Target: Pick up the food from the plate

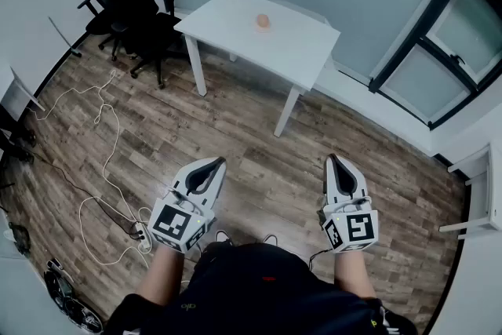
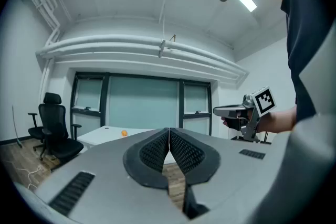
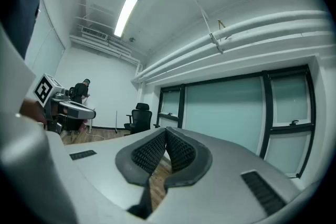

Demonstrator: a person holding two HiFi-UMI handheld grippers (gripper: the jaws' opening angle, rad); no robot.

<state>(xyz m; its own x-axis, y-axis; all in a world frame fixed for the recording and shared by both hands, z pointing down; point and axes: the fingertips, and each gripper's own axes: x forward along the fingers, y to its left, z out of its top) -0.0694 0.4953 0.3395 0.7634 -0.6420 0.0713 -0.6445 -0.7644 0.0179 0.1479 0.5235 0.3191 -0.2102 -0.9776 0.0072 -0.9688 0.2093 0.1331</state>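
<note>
A small orange piece of food (image 1: 263, 22) lies on a white table (image 1: 235, 27) far ahead across the wooden floor. I cannot make out a plate under it. The left gripper view shows the same food (image 2: 124, 133) as a dot on the distant table. My left gripper (image 1: 216, 162) and right gripper (image 1: 332, 159) hang low in front of the person's body, well short of the table. In the gripper views the left gripper (image 2: 169, 131) and the right gripper (image 3: 166, 131) each have their ribbed pads touching, with nothing between them.
Black office chairs (image 1: 129, 0) stand left of the table. A white cable (image 1: 102, 161) and a power strip (image 1: 141, 231) lie on the floor at left. Glass walls with dark frames (image 1: 423, 43) run behind and to the right. A white stand (image 1: 478, 192) is at the far right.
</note>
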